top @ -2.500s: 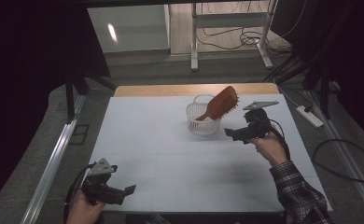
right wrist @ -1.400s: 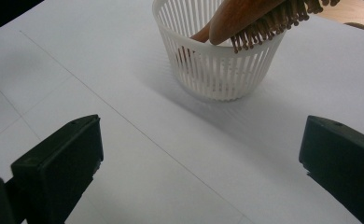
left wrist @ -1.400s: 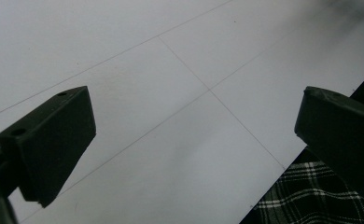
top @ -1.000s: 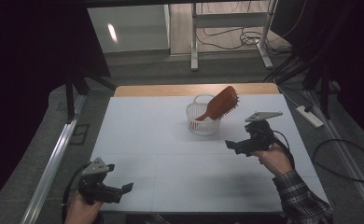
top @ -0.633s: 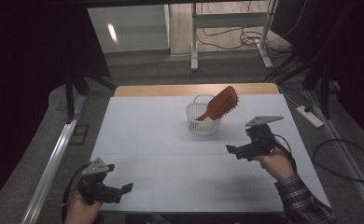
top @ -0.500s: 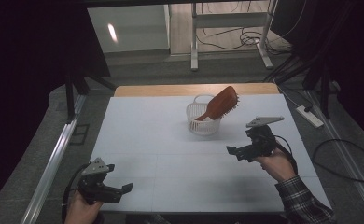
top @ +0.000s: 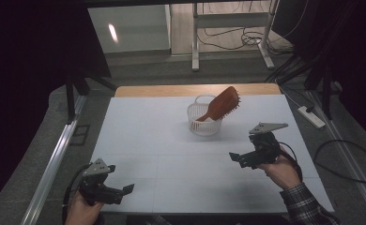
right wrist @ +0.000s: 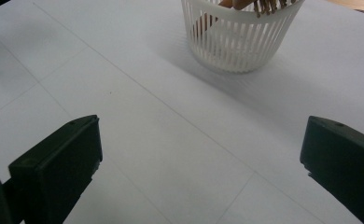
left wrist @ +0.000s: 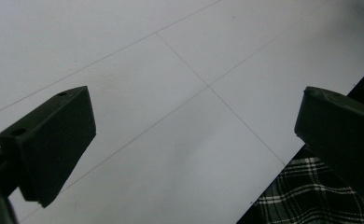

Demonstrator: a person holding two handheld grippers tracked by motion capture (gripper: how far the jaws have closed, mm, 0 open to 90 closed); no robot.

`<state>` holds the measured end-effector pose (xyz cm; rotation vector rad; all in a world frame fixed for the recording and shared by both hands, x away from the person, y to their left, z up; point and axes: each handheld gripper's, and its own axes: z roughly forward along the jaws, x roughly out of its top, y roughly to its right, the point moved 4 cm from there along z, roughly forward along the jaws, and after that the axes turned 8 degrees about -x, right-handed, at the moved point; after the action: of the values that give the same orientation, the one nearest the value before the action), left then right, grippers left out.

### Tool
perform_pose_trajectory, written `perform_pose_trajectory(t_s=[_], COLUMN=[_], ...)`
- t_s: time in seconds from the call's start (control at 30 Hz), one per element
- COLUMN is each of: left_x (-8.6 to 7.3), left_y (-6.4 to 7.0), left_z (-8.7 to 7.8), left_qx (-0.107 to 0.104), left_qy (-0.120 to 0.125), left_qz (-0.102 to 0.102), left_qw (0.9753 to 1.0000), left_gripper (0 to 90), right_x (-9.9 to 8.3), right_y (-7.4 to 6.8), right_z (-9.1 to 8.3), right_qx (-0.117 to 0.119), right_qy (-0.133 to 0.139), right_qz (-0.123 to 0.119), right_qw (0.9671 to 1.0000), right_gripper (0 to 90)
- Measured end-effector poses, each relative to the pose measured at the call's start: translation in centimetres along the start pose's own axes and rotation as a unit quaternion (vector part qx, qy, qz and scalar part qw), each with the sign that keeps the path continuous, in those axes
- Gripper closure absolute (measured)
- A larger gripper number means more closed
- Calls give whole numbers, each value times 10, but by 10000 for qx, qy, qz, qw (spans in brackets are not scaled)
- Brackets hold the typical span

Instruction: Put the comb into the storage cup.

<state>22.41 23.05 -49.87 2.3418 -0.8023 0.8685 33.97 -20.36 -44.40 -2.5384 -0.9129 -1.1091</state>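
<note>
The right tongs point(top: 241, 158) are hanging wide apart, holding nothing. The left tongs point(top: 120, 191) are gaping too, down near the tabletop's point(top: 162, 140) front edge. Farther back, a white basket point(top: 204, 119) is holding a brown brush point(top: 221, 103), which is leaning out over its rim.
</note>
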Motion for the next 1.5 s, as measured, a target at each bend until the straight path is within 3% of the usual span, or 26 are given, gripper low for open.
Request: perform_pose_trajectory(t_s=[0.6, 1.5], left_x=[0, 0], left_y=[0, 0], left_z=[0, 0], left_qx=[7, 18], left_qy=[-23, -23], left_qz=[7, 23], left_qw=[10000, 10000], left_gripper=[0, 0], right_x=[-23, -48], right_y=[4, 12], right_z=[-9, -21], right_qx=[-65, -257], right_qy=[-201, -224], right_qz=[49, 117], right_qw=[9998, 9994], right_gripper=[0, 0])
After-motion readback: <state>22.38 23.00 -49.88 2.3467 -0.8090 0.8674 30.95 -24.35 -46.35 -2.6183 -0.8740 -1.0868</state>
